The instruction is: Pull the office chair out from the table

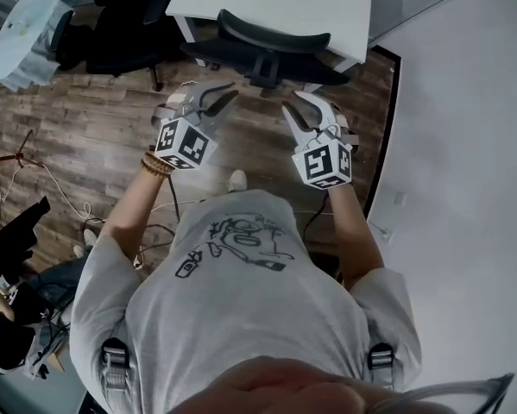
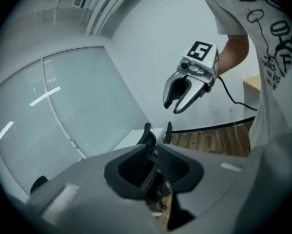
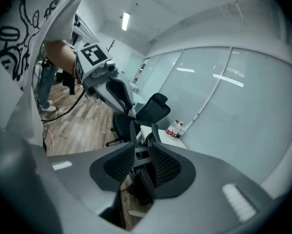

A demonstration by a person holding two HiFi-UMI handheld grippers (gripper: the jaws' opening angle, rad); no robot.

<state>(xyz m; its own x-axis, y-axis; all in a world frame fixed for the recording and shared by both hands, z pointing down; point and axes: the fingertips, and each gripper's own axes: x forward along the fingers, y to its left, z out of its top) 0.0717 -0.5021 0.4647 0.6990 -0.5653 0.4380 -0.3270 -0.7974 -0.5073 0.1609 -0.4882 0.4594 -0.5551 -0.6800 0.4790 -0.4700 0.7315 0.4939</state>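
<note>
The office chair (image 1: 262, 54) stood tucked under the near edge of the surface (image 1: 275, 3), not yet pulled out. The left gripper (image 1: 223, 103) and right gripper (image 1: 291, 102) hovered just short of it, jaws released and empty. Grasping and pulling remained.

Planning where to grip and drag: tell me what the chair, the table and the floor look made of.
Chair: black, dull, smooth curved bars, likely moulded plastic; padding cannot be told.
Table: plain white matte top, probably laminated board.
Floor: brown planks with grain, wood or wood-look laminate.
</note>
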